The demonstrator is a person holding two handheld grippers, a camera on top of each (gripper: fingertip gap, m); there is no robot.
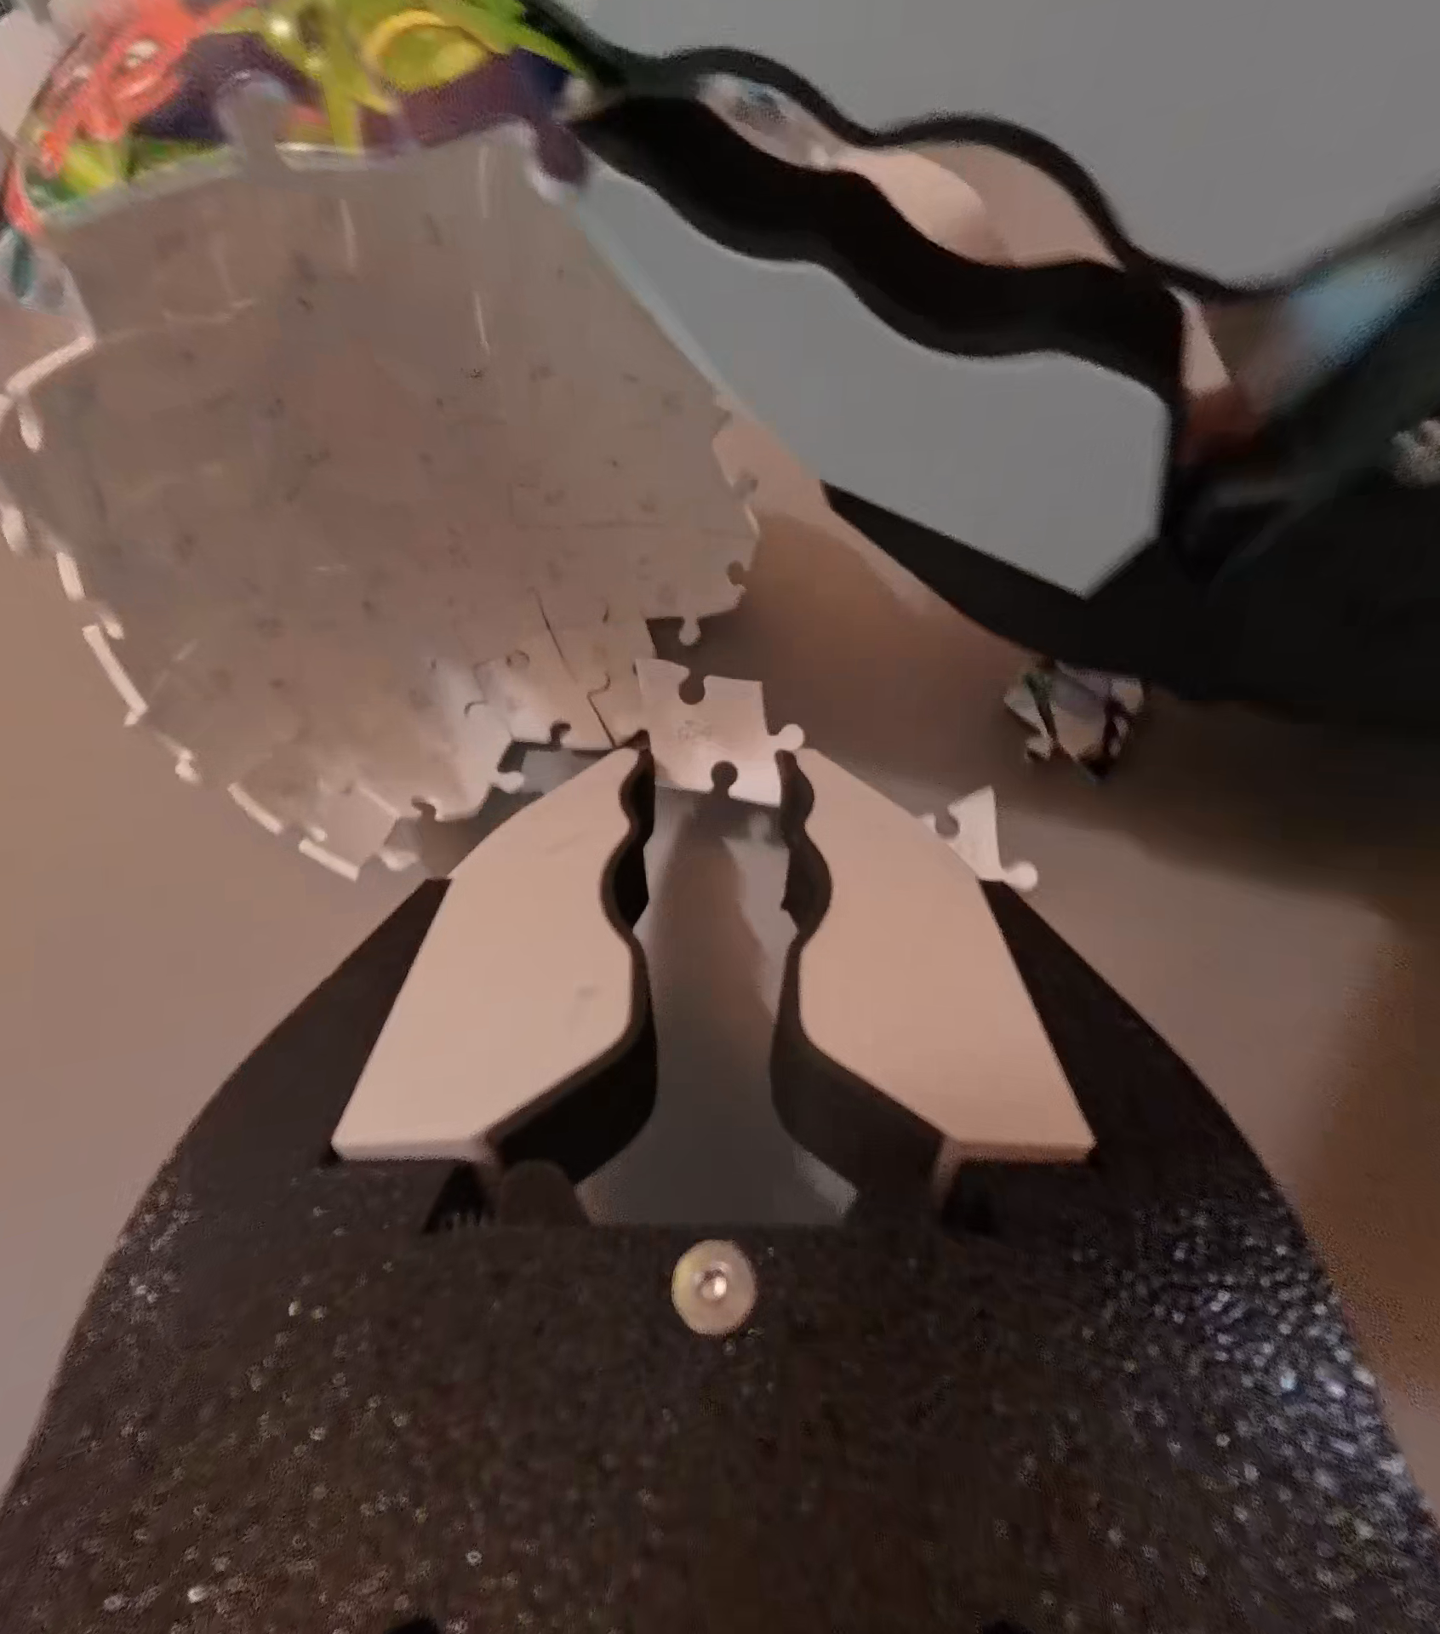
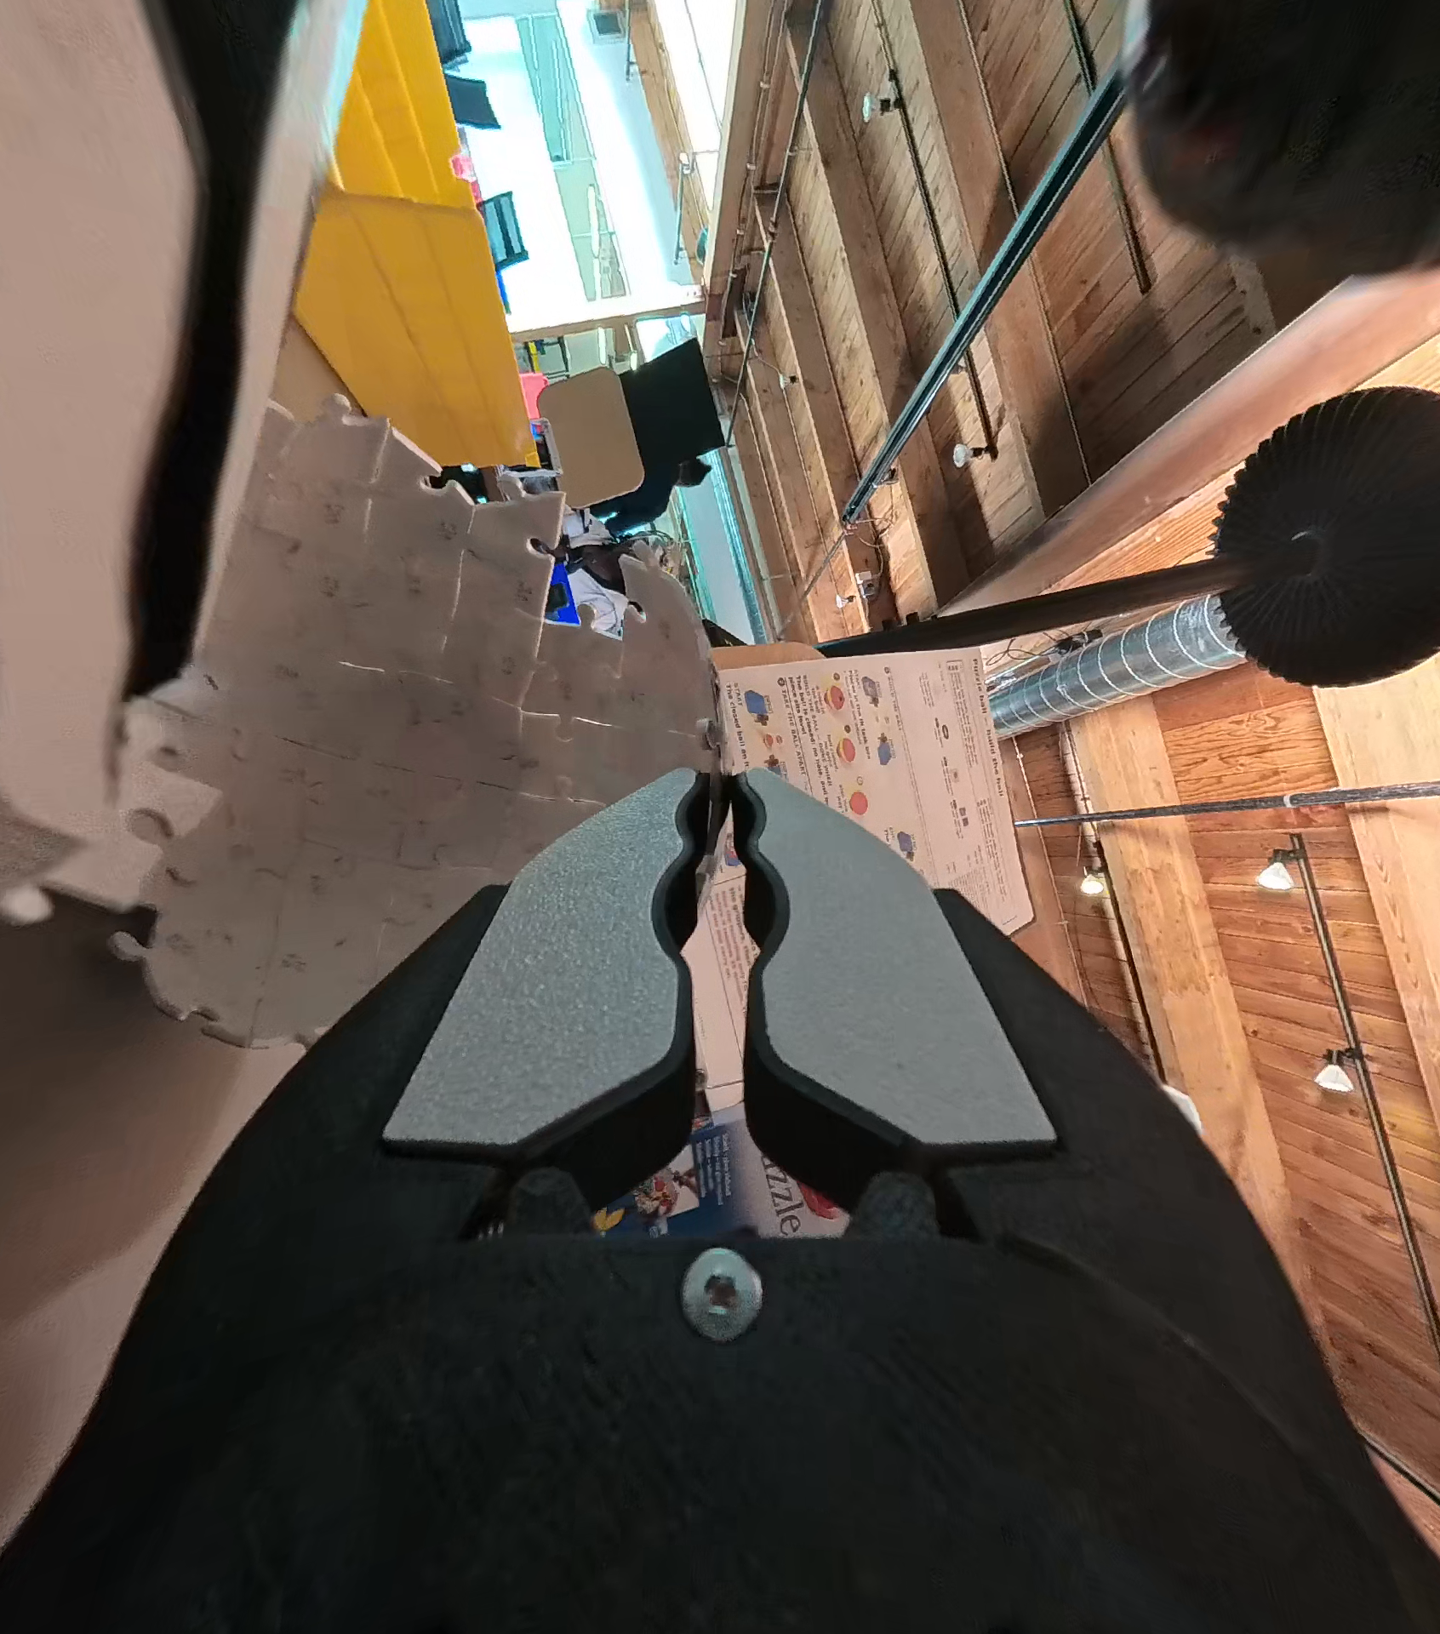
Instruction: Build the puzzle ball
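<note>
The left tongs (image 1: 715,778) grasp 1 grey puzzle piece (image 1: 703,729) at their tips, touching the lower edge of the half-built puzzle ball shell (image 1: 363,495). The right tongs (image 2: 721,787) are clenched on the shell's rim. 1 loose piece (image 1: 983,840) lies on the surface (image 1: 36,884) just right of the left tongs.

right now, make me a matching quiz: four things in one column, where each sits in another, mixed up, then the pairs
1 curved grey puzzle-ball shell
2 single grey puzzle piece
3 black pleated disc on a pole
4 printed paper sheet

a behind the right gripper
b at the tips of the left gripper
c rim pinched by the right gripper
d in front of the wooden planking

Pairs: 1-c, 2-b, 3-d, 4-a
</note>
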